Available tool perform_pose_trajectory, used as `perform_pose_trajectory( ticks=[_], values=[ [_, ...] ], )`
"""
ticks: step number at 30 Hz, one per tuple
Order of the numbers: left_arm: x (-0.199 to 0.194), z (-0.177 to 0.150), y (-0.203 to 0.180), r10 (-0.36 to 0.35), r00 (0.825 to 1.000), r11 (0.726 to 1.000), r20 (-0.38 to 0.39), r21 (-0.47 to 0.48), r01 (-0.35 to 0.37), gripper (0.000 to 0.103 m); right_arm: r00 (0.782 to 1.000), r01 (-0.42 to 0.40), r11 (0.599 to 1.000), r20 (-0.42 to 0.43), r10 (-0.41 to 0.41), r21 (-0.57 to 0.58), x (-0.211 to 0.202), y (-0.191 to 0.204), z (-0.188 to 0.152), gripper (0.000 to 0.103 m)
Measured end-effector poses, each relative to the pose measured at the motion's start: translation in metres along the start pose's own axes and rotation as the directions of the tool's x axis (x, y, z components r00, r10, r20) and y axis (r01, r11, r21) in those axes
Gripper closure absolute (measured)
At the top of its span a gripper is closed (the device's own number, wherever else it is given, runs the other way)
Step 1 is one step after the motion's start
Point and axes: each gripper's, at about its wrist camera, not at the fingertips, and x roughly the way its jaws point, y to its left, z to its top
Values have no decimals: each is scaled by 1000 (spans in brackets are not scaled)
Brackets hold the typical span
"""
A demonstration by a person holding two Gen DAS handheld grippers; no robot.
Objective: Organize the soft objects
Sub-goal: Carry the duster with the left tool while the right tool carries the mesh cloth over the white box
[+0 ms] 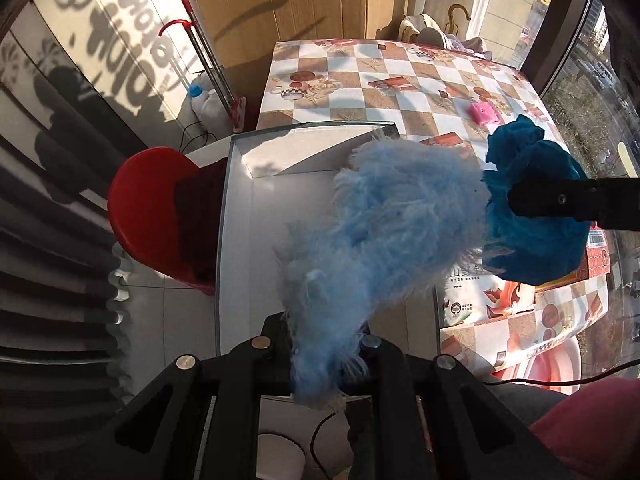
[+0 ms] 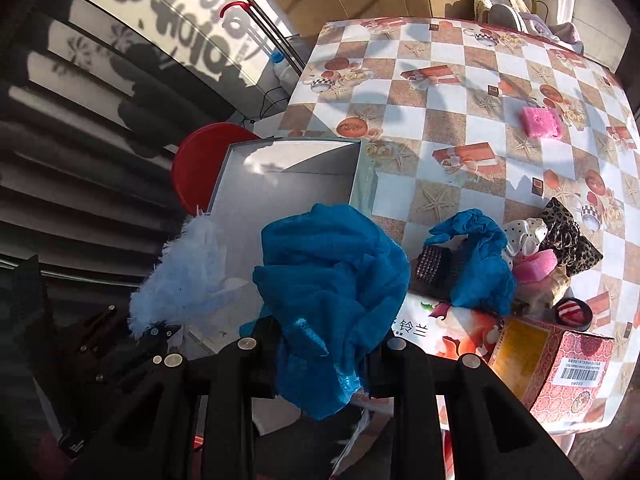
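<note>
grippers clamp fluff (image 1: 384,232), cloth (image 2: 332,280), seemingly above box (image 1: 240,184).

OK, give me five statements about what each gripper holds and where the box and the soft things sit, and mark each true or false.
1. The left gripper grips a fluffy light-blue piece. True.
2. The right gripper is empty. False: its jaws are shut on a crumpled teal cloth.
3. The grey box is already packed full. False: its inside shows bare.
4. A pink sponge lies alone on the checkered tablecloth. True.
5. The leopard-print fabric lies inside the grey box. False: it sits in the pile on the table.
</note>
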Motion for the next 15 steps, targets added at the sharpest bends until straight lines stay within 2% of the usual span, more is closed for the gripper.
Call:
perform_pose_trajectory(
  ticks=[5, 15],
  values=[
    [0, -1, 5, 11, 1000, 1000, 0, -16, -11, 89, 1000, 1, 998, -20, -2, -62, 7, 17, 6, 74],
    [4, -1, 10, 30, 999, 999, -11, -44, -31, 89, 999, -2, 999, -45, 0, -51, 19, 13, 12, 74]
  ],
)
